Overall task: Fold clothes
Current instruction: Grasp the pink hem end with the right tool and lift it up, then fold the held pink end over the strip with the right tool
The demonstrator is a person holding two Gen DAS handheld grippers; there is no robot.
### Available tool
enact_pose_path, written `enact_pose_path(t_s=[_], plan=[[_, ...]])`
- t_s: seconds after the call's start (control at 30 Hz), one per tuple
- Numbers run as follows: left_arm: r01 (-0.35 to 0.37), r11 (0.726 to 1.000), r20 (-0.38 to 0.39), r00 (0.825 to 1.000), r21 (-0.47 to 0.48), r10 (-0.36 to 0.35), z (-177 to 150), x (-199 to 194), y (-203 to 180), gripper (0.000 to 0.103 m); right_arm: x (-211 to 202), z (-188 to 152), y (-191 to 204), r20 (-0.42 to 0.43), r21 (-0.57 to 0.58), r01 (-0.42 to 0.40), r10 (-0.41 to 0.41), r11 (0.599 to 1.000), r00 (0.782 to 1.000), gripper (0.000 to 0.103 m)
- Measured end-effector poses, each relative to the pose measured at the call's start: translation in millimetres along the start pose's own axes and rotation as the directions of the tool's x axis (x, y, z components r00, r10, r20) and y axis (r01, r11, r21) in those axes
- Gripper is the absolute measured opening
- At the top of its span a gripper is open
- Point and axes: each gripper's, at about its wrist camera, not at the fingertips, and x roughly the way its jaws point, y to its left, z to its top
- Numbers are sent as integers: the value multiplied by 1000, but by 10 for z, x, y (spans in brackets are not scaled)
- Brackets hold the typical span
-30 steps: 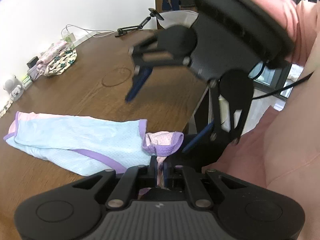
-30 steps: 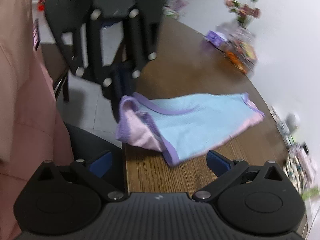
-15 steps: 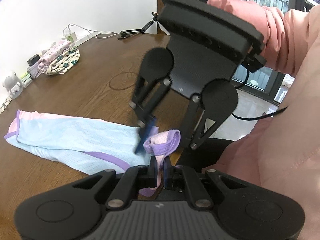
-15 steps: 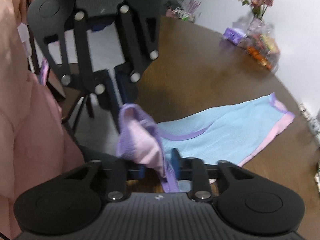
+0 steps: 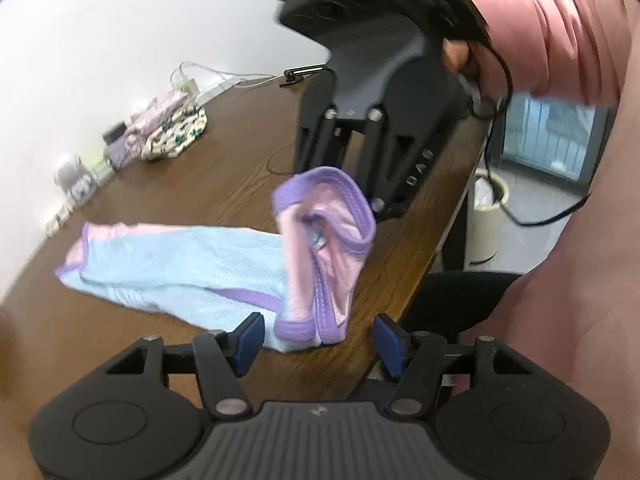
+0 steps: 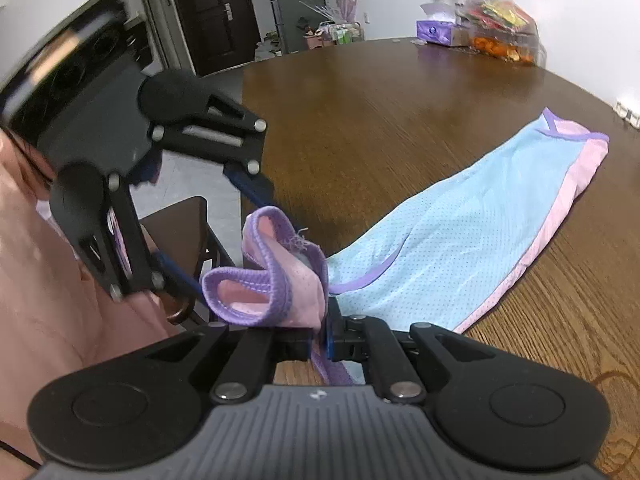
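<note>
Light-blue mesh garment with purple trim [image 6: 460,240] lies on brown wooden table [image 6: 400,100]. Right gripper [image 6: 320,338] clamped on raised near end, ready for folding over. Left gripper [image 5: 320,338] jaws just opened, pads clear of cloth, handover made.

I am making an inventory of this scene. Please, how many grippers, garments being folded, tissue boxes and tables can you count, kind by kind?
Grippers: 2, the left gripper open, its jaws just opened, and the right gripper shut on the garment
Blue and pink garment being folded: 1
Purple tissue box: 1
Wooden table: 1
Total: 5
</note>
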Motion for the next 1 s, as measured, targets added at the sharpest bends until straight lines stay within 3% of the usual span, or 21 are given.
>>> enact_pose_path(t_s=[0.13, 0.27, 0.43, 0.47, 0.5, 0.53, 0.67, 0.8, 0.9, 1.0], plan=[[-25, 994, -8, 1000, 104, 26, 2, 138, -97, 57, 18, 39, -23, -9, 12, -8, 8, 1000, 1000, 5], [-23, 985, -20, 999, 172, 27, -8, 200, -106, 40, 21, 56, -18, -15, 11, -11, 11, 1000, 1000, 5], [4, 969, -25, 1000, 246, 3, -33, 254, -85, 35, 48, 94, -31, -20, 2, -9, 9, 1000, 1000, 5], [11, 966, -27, 1000, 257, -4, -37, 266, -81, 28, 56, 101, -34, -22, 2, -8, 8, 1000, 1000, 5], [19, 964, -25, 1000, 264, -13, -37, 268, -79, 14, 60, 98, -24, -24, -1, -6, 6, 1000, 1000, 5], [28, 963, -20, 1000, 266, -24, -33, 267, -71, 12, 64, 94, -9, -27, -4, -4, 3, 1000, 1000, 6], [78, 973, -14, 997, 216, -77, -24, 248, 21, 9, 77, 81, 37, -30, -20, 0, -1, 1000, 1000, 6], [137, 988, 10, 990, 74, -139, -15, 219, 262, 9, 70, 60, 57, -29, -34, 11, -12, 999, 999, 12], [184, 983, 23, 983, 10, -184, -12, 198, 382, 9, 70, 46, 67, -34, -39, 2, -3, 999, 999, 14], [246, 969, 30, 969, -34, -245, -2, 174, 477, 9, 59, 95, 52, -45, -36, -44, 43, 998, 998, 8]])
